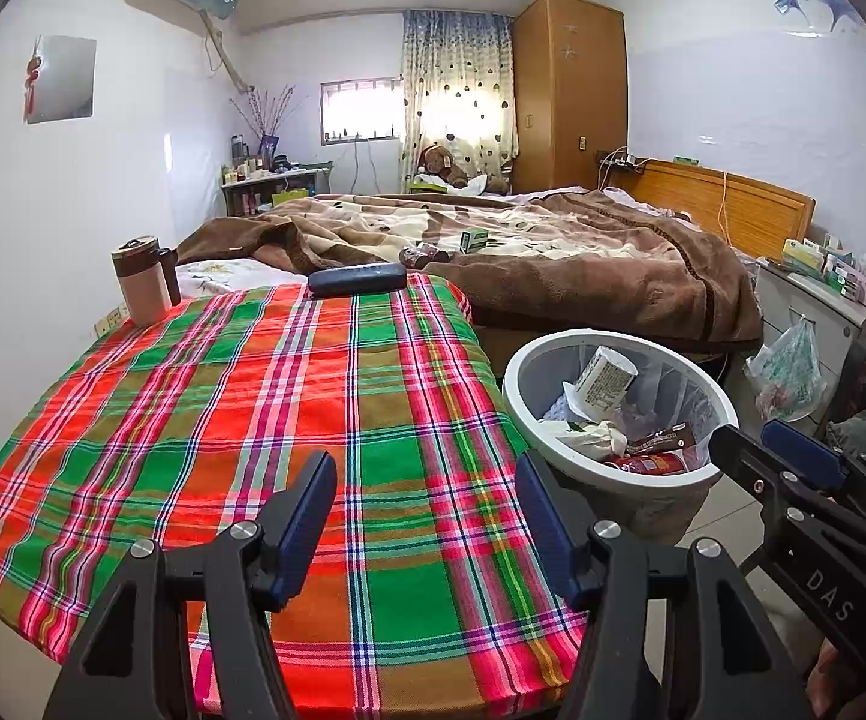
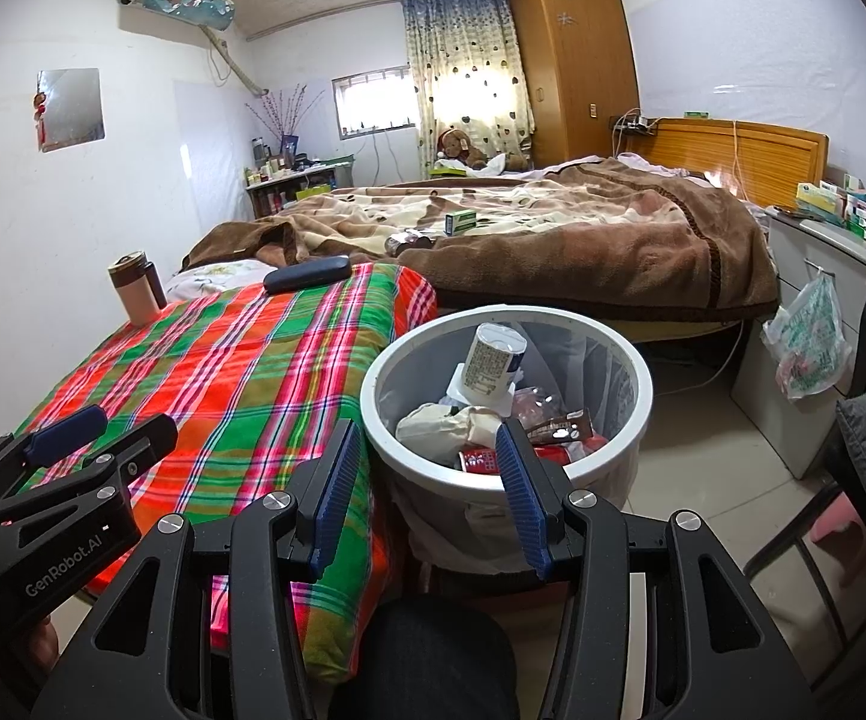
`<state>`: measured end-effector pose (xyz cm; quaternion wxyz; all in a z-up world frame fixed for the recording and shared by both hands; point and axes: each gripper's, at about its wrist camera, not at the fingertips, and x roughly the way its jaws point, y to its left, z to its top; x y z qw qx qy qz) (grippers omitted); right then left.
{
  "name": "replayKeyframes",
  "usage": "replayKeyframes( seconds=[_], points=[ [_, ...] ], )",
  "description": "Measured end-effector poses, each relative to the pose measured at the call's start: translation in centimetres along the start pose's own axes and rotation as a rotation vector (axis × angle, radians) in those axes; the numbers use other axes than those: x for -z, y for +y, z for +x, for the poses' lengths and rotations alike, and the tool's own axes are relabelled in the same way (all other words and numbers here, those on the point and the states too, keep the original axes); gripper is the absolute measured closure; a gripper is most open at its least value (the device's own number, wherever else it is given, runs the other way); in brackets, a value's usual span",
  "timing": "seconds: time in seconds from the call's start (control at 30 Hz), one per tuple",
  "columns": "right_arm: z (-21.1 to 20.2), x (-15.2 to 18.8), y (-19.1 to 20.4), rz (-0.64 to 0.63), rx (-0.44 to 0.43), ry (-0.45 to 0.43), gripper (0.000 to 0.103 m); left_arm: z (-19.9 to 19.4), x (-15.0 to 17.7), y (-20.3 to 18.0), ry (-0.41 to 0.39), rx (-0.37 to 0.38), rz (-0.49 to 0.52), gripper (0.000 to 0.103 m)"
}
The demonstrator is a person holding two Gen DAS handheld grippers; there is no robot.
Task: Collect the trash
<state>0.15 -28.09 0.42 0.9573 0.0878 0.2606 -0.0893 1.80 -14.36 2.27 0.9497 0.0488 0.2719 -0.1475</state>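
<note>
Left wrist view: your left gripper hangs over the plaid cloth, its jaws apart with nothing between them. On the cloth's far edge lie a dark case and, at the left corner, a mug. Just right of the cloth stands the white bin, holding a paper cup, crumpled paper and wrappers. Your right gripper shows at the right edge, beside the bin's rim, jaws apart. Behind lies the bed with a brown blanket; a small green box rests on it.

Right wrist view: your right gripper points at the bin, its jaws apart and empty, the near rim between them in the picture. The cup leans upright among the trash. Your left gripper sits low left over the cloth, open. A plastic bag hangs from the cabinet at right.
</note>
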Motion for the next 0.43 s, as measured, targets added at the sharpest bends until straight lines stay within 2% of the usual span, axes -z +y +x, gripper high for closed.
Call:
replayKeyframes(
  seconds=[0.43],
  points=[
    [-0.02, 0.0, -0.01, -0.001, -0.002, -0.002, 0.054, 0.17, 0.21, -0.01, 0.004, 0.003, -0.002, 0.042]
  ],
)
